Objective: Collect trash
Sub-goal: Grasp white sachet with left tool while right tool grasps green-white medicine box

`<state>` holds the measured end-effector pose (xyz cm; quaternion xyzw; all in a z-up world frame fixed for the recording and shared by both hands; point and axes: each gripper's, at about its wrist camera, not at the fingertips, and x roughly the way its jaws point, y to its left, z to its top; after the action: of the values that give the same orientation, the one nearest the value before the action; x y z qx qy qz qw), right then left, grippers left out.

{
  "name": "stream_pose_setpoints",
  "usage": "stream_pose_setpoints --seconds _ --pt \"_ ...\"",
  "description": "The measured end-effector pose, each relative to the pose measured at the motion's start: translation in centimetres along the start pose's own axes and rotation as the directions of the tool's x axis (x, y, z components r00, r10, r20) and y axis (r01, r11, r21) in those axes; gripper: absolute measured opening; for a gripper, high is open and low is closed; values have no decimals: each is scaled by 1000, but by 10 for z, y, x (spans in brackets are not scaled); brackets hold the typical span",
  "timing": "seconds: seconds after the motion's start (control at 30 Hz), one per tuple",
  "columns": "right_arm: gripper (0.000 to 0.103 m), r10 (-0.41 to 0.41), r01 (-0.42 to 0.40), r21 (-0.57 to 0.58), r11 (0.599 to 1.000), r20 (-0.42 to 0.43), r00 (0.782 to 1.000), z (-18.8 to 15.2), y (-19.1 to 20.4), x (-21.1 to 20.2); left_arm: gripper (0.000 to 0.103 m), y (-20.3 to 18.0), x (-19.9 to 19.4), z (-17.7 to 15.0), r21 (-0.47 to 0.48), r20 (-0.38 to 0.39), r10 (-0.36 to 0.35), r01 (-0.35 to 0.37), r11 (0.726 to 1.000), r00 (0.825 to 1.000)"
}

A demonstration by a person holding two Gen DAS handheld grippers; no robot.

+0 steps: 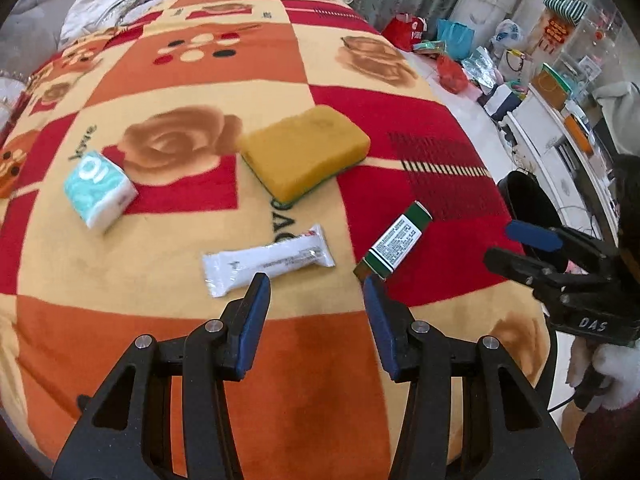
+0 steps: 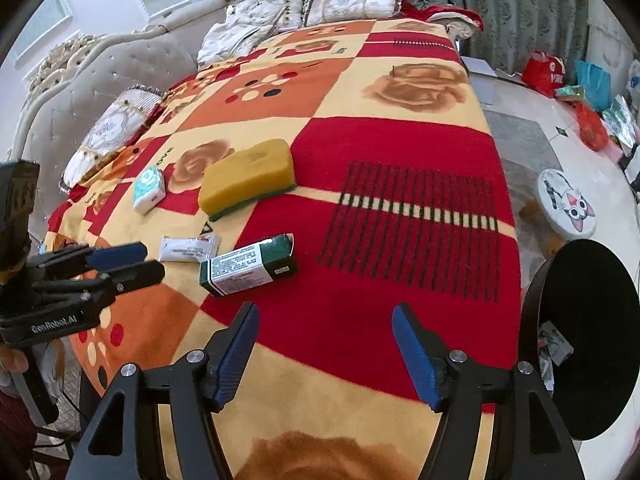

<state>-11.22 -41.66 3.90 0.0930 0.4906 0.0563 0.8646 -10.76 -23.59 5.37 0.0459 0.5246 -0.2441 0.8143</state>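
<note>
On the patterned blanket (image 1: 160, 248) lie a white wrapper (image 1: 268, 260), a green and white box (image 1: 394, 242), a yellow sponge (image 1: 306, 152) and a teal tissue pack (image 1: 100, 188). My left gripper (image 1: 316, 280) is open and empty, just short of the wrapper and the box. My right gripper (image 2: 324, 312) is open and empty above the blanket, right of the box (image 2: 248, 266). A black bin (image 2: 584, 340) with some trash inside stands at the bed's right edge. The wrapper (image 2: 188, 249), sponge (image 2: 246, 178) and tissue pack (image 2: 149, 186) also show in the right wrist view.
Pillows (image 2: 340, 4) and a padded headboard (image 2: 100, 76) are at the far end. A cat-print stool (image 2: 566, 208) and bags (image 2: 546, 68) stand on the floor at the right. Shelving with boxes (image 1: 560, 120) lines the room's right side.
</note>
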Motion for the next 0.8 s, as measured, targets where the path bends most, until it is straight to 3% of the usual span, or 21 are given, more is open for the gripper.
stream_pose_setpoints --seconds 0.2,0.33,0.4,0.53,0.67,0.8 --pt "69 -63 62 39 997 14 998 -1 -24 -17 47 -35 26 4 16 -18 -104 104 994 994" --pt "70 -104 101 92 991 26 994 -2 -44 -26 47 -63 40 4 29 -74 -260 263 964 963" --pt "70 -124 120 105 987 28 992 -1 -49 -27 47 -69 33 5 45 -62 -273 276 960 960" --pt "71 -93 90 99 991 23 995 1 -43 -21 47 -57 11 5 78 -30 -224 225 971 974" --pt "71 -25 24 62 998 19 1000 5 -19 -6 47 -21 -8 -1 111 27 -67 63 992 997" --pt "71 8 -8 30 1000 4 1000 14 5 18 53 14 -6 -3 163 61 94 -103 981 994"
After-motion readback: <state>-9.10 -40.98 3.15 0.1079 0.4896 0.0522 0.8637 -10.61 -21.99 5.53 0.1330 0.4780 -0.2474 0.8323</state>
